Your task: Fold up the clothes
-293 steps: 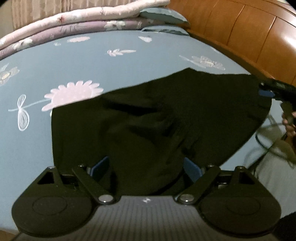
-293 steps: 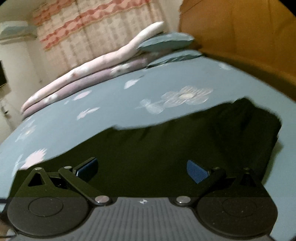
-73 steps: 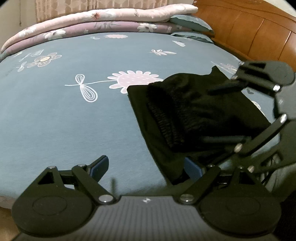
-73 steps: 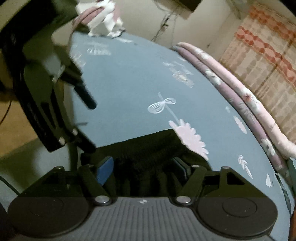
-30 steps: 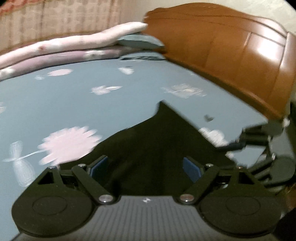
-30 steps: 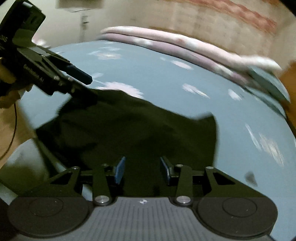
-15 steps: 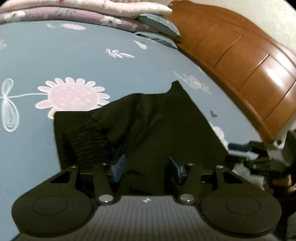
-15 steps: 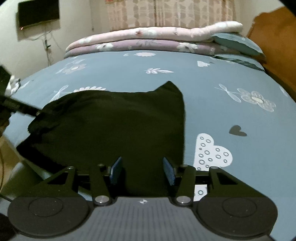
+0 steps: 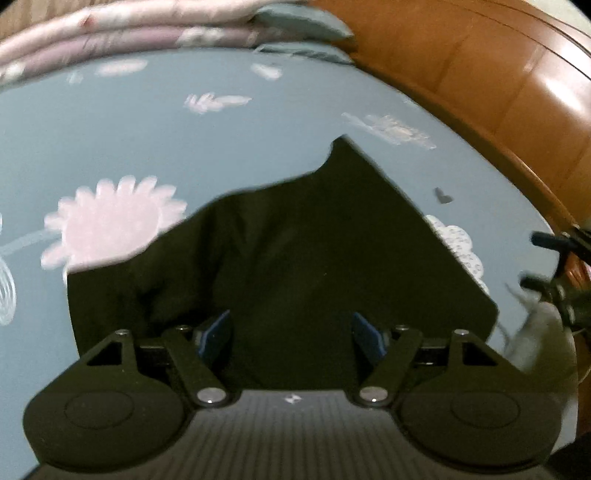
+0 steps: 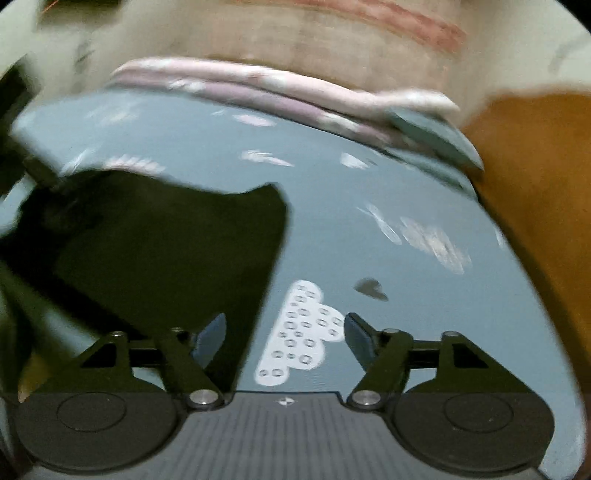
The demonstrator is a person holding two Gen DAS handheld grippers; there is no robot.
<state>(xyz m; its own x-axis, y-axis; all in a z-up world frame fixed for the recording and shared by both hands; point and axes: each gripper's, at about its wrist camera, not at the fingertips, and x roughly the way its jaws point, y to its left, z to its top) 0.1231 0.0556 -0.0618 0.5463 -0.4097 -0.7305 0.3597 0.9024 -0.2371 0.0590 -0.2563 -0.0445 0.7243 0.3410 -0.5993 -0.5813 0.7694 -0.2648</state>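
Observation:
A black garment (image 9: 314, 251) lies folded on the blue flowered bed sheet (image 9: 147, 140), one pointed corner towards the headboard. My left gripper (image 9: 291, 332) is open just over the garment's near edge, with cloth under and between its blue fingers (image 9: 218, 330), not pinched. My right gripper (image 10: 284, 338) is open too, beside the garment's right edge (image 10: 258, 258), above a white dotted cloud print (image 10: 299, 332). In the left wrist view the right gripper (image 9: 554, 258) shows at the far right. Both views are blurred.
A wooden headboard (image 9: 498, 81) runs along the right side of the bed. Rolled pink quilts (image 9: 129, 33) and a grey-blue pillow (image 9: 303, 22) lie at the far end. Curtains (image 10: 295, 40) hang behind. Bare sheet stretches left of and beyond the garment.
Both grippers have widened from a narrow grip on the garment's near edge and let it go. The right gripper has shifted right, off the cloth; the garment now rests flat.

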